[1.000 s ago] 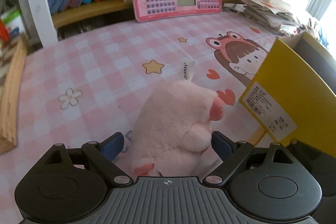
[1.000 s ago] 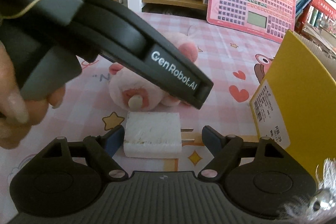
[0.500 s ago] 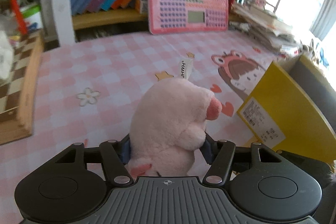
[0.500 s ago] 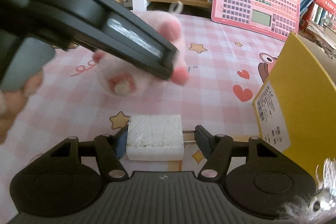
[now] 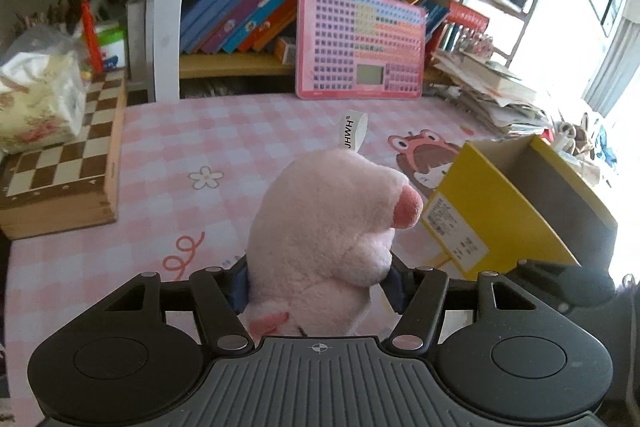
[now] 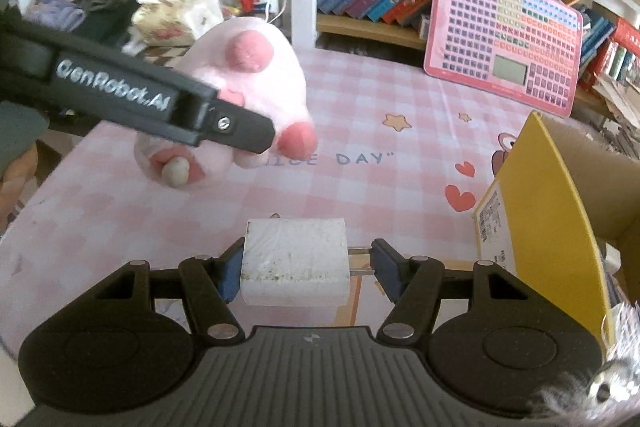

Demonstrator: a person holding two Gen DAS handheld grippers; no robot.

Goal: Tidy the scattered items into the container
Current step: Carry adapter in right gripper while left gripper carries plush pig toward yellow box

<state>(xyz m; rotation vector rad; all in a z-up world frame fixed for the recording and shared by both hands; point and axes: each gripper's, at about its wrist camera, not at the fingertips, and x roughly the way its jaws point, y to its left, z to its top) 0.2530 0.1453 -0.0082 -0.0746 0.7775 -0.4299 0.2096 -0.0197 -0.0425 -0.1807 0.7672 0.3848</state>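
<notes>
The right gripper (image 6: 304, 269) has its jaws clenched on a white plug adapter (image 6: 294, 263), above the pink checked table (image 6: 380, 187). The left gripper (image 5: 318, 281) grips a pink plush toy (image 5: 328, 227), lifted clear. The yellow box (image 5: 516, 211) stands open to the right.

I see a pale pink plush pig (image 5: 320, 227) with darker pink feet, a white charger (image 6: 294, 265) speckled with brown grime, and a yellow box (image 5: 492, 219) with a grey inside. The tablecloth (image 5: 240, 139) is pink-and-white check; the chessboard (image 5: 64, 155) is brown and cream.
</notes>
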